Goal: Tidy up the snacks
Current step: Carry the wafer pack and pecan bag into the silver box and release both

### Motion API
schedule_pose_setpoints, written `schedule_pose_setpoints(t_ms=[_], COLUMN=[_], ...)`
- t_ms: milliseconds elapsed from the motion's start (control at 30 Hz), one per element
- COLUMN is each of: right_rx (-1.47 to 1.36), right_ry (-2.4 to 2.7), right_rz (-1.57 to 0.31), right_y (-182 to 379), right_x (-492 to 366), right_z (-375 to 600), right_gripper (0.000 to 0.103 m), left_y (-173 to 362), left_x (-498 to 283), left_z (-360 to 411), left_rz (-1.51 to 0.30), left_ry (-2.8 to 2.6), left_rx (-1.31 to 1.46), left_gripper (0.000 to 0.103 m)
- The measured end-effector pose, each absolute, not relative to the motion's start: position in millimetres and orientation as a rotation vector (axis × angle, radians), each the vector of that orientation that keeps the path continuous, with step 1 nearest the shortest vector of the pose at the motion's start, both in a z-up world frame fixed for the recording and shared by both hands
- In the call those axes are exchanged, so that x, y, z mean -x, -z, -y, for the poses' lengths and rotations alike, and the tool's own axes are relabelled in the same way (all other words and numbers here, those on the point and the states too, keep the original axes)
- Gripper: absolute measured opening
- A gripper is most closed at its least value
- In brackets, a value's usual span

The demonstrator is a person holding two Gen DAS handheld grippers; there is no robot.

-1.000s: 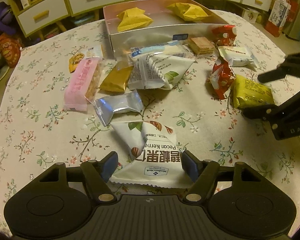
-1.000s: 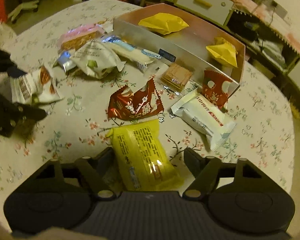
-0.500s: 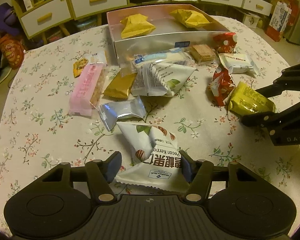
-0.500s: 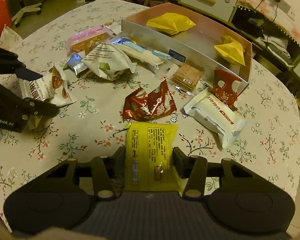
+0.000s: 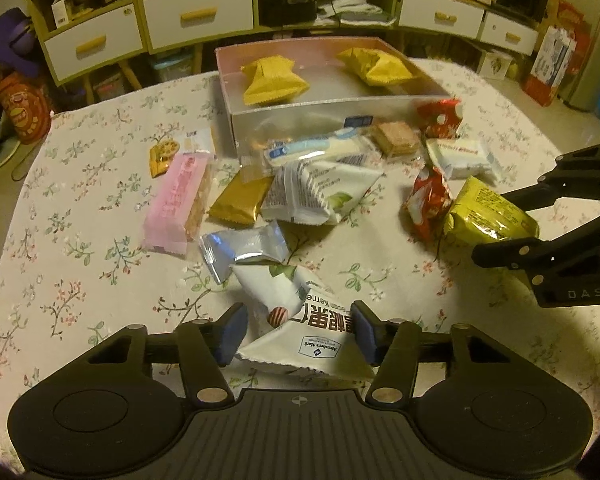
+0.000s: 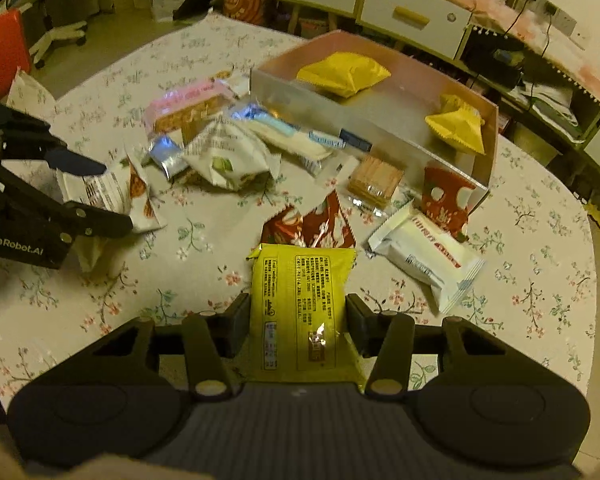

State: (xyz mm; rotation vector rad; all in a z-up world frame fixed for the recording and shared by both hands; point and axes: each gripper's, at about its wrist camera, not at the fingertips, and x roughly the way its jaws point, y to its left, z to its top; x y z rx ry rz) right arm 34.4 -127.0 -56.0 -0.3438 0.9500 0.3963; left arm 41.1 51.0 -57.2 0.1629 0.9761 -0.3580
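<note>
Both grippers are at the pick-up step: the right gripper (image 6: 296, 316) pinches the yellow packet (image 6: 300, 304), while the left gripper (image 5: 296, 334) has just been closing around the white pecan packet (image 5: 300, 332) on the floral tablecloth (image 5: 80, 272). Next comes carrying both to the silver box (image 5: 320, 116)
</note>
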Motion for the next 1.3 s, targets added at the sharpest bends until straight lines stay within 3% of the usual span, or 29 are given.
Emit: schedule_pose_setpoints(t_ms=[200, 333, 533, 667, 800, 1300], right_rx=[0.324, 0.317, 0.334, 0.333, 0.333, 0.280], right_ry=[-0.390, -0.384, -0.382, -0.378, -0.381, -0.361], right_rz=[-0.922, -0.932, -0.972, -0.987, -0.983, -0.903], right_y=[47.8, 47.8, 57.3, 61.0, 59.5, 27.6], right_x=[-33.6, -34.5, -34.8, -36.2, -35.2, -39.7], right_z=[128.9, 130.7, 128.2, 127.1, 126.7, 137.0], right_gripper=[0.047, 0.047, 0.047, 0.047, 0.047, 0.047], left_y=[48.5, 55.4, 78.4, 84.6, 79.7, 32.5], left_x=[-36.4, -38.3, -47.5, -48.2, -45.3, -35.2], left_z=[-51.1, -49.2, -52.0, -47.6, -43.0, -21.5], left_rz=[-0.960, -1.005, -1.057, -1.068, -1.050, -0.931], left_ry=[0.389, 0.384, 0.341, 0.343, 0.340, 0.410], left_rx=[-0.142, -0.160, -0.193, -0.216, -0.212, -0.212], left_gripper=[0.045, 0.045, 0.053, 0.048, 0.042, 0.042])
